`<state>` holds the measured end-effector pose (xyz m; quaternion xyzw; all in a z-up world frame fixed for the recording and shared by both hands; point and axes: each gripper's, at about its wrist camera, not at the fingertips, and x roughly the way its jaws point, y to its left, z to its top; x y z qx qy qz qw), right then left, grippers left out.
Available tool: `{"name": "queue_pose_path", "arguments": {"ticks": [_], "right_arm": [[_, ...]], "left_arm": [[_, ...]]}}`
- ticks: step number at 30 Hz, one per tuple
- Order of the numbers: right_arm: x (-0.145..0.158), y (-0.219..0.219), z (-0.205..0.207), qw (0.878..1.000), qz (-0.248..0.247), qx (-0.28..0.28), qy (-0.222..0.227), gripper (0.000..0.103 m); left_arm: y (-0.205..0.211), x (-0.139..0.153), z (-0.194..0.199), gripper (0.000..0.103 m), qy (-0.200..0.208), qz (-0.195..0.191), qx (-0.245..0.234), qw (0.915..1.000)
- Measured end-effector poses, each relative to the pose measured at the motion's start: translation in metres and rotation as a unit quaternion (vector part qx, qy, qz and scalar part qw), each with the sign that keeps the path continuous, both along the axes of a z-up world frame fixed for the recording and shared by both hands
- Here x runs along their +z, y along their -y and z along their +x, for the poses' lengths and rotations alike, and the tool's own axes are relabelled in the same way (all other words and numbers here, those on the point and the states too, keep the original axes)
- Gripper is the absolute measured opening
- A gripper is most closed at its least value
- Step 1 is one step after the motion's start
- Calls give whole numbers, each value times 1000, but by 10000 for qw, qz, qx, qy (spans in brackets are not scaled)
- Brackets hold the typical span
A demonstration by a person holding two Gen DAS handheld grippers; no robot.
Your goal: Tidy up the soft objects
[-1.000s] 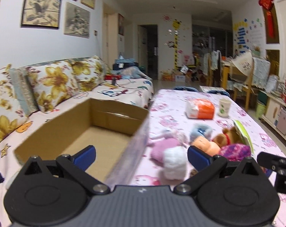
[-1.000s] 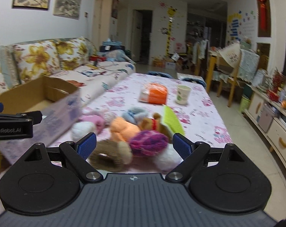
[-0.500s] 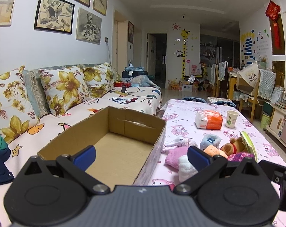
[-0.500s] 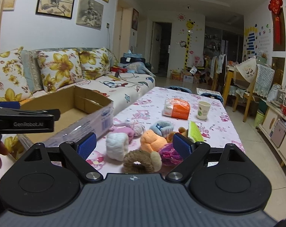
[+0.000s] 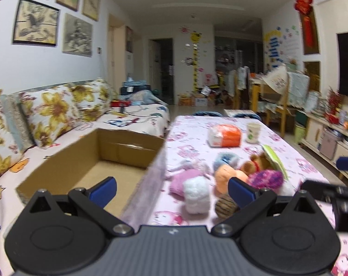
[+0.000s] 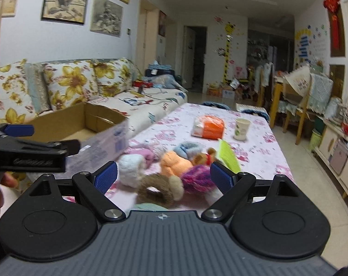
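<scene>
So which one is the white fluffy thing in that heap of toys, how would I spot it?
Start at the long table with the pink patterned cloth, then find the toy heap at its near end, beside the open cardboard box. The white fluffy toy lies at the heap's left edge, nearest the box. It is the only plain white lump, with a pink toy behind it and a brown ring-shaped toy to its right.

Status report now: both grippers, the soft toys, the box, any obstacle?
Left gripper open, empty. Right gripper open, empty, facing the soft toys piled on table. Cardboard box open, nothing seen inside. Nothing between gripper and pile.
</scene>
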<state>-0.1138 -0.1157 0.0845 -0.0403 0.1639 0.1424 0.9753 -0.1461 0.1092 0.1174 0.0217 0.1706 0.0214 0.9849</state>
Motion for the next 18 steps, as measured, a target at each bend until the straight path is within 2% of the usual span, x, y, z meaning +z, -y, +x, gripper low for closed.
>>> {"name": "queue_pose_path", "arguments": {"ticks": [4,7,11,18], "right_arm": [[-5,15,9,9994,124,-317,-51,103],[-13,32,20,9975,324,-570,-260,103],[-29,49,34,9942,506,-822,-470,103],[-51,63,63,9853,946,-933,-1074,103]], "left_arm": [[15,-13,3,102,-169,81,-388,9991],[28,-25,6,102,-347,139,-722,9967],[50,-44,14,101,-668,235,-1211,9901],[81,-78,32,99,-1195,428,-1719,9769]]}}
